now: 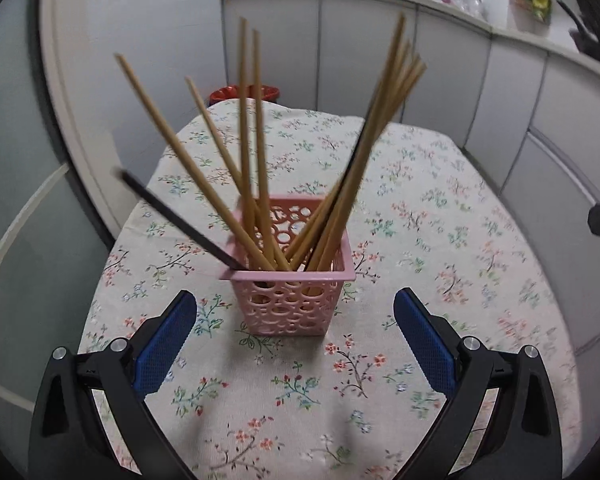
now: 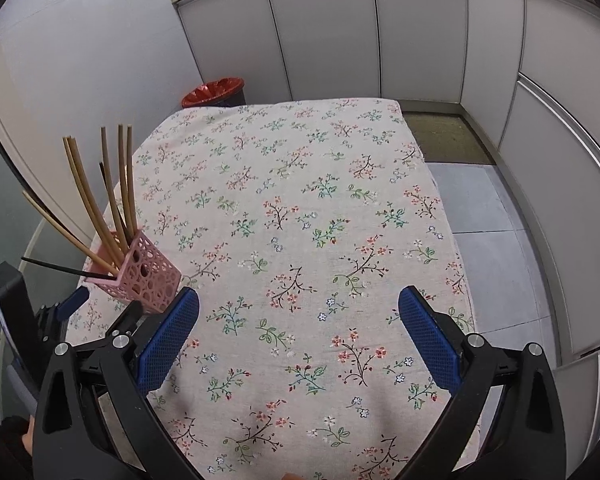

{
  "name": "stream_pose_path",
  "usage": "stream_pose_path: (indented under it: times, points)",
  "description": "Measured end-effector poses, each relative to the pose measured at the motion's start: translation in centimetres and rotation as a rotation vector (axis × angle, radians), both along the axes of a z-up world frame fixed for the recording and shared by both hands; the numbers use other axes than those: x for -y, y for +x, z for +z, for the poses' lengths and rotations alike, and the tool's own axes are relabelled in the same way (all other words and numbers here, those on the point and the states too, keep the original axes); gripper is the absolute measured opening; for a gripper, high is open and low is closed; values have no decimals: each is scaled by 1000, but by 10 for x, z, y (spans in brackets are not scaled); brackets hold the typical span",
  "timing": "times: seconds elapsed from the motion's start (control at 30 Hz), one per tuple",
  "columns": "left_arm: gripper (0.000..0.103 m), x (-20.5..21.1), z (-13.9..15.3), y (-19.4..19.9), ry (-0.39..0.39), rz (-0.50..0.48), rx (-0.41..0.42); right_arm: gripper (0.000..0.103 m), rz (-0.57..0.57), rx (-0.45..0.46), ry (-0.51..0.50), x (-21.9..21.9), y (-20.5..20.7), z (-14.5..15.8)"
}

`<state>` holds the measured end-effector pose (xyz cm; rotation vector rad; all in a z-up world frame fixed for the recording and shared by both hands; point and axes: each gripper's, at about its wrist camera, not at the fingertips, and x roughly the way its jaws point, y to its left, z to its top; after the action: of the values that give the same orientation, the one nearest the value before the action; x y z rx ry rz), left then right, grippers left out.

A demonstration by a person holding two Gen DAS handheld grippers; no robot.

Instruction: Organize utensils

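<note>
The table (image 2: 300,208) fills both views, draped in a floral tablecloth (image 1: 440,240) of pink and green sprigs on a pale ground. Behind it curves a run of grey cabinet panels (image 2: 420,40), and a red-lined waste bin (image 2: 214,92) sits on the floor just past the table's far left corner.

On to the main item: the pink perforated basket (image 1: 288,300) stands upright on the cloth, near the table's left edge in the right wrist view and dead centre, close in, in the left wrist view. Out of it fan the wooden chopsticks (image 1: 256,152), one group leaning left, a pair nearly upright, another bundle leaning right. Two black chopsticks (image 1: 172,216) are in there too, one slanting low over the basket's left rim, the other running up along the right-leaning bundle.

The left gripper (image 1: 296,312) hovers just in front of the basket, blue pads spread wide either side of it, touching nothing and holding nothing. The right gripper (image 2: 300,308) hangs over bare cloth to the right of the basket, well apart from it, its jaws likewise spread wide and empty. In the right wrist view, part of the left gripper shows at the near left, close beside the basket.
</note>
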<state>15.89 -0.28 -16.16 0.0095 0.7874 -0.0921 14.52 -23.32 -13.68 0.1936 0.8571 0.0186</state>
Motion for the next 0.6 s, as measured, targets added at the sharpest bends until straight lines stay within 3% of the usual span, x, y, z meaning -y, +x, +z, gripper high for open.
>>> stream_pose_path:
  times: [0.07,0.2,0.33,0.6]
  points:
    - [96,-6,21,-12,-55,16,24,96,-14,30,-6,1,-5,9]
    - [96,-12,61,-34,-69,49,92,96,-61,109,-8,2,-25,38]
    - [96,-12,105,-52,-42,96,105,96,-102,155,-25,3,-45,67]
    - [96,10,195,-111,47,57,187,96,-86,182,-156,-14,-96,135]
